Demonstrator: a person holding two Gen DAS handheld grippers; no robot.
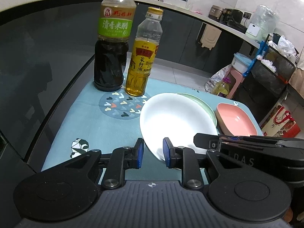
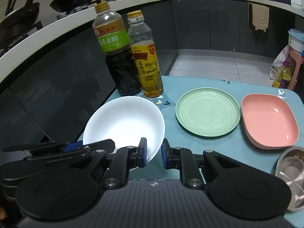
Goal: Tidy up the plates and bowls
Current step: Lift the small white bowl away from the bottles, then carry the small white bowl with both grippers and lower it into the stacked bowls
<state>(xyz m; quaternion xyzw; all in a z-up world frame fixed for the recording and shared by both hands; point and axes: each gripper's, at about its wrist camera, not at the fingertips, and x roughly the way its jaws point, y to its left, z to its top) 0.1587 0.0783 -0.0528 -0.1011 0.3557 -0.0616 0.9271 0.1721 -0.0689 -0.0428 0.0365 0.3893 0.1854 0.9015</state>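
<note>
A white bowl (image 1: 176, 117) (image 2: 123, 123) is held tilted above the blue mat. My left gripper (image 1: 153, 152) straddles its near rim, jaws partly open with the rim between the blue pads. My right gripper (image 2: 153, 154) straddles the bowl's other near rim the same way; its body shows in the left wrist view (image 1: 247, 142). A green plate (image 2: 208, 112) (image 1: 199, 102) lies flat to the right of the bowl. A pink rectangular dish (image 2: 269, 121) (image 1: 235, 119) sits right of the plate. A steel bowl (image 2: 292, 174) lies at the near right edge.
A dark vinegar bottle (image 1: 112, 43) (image 2: 117, 57) and a yellow oil bottle (image 1: 142, 60) (image 2: 146, 60) stand at the mat's far left. The mat's right edge (image 2: 296, 95) drops to the kitchen floor. A dark cabinet wall runs along the left.
</note>
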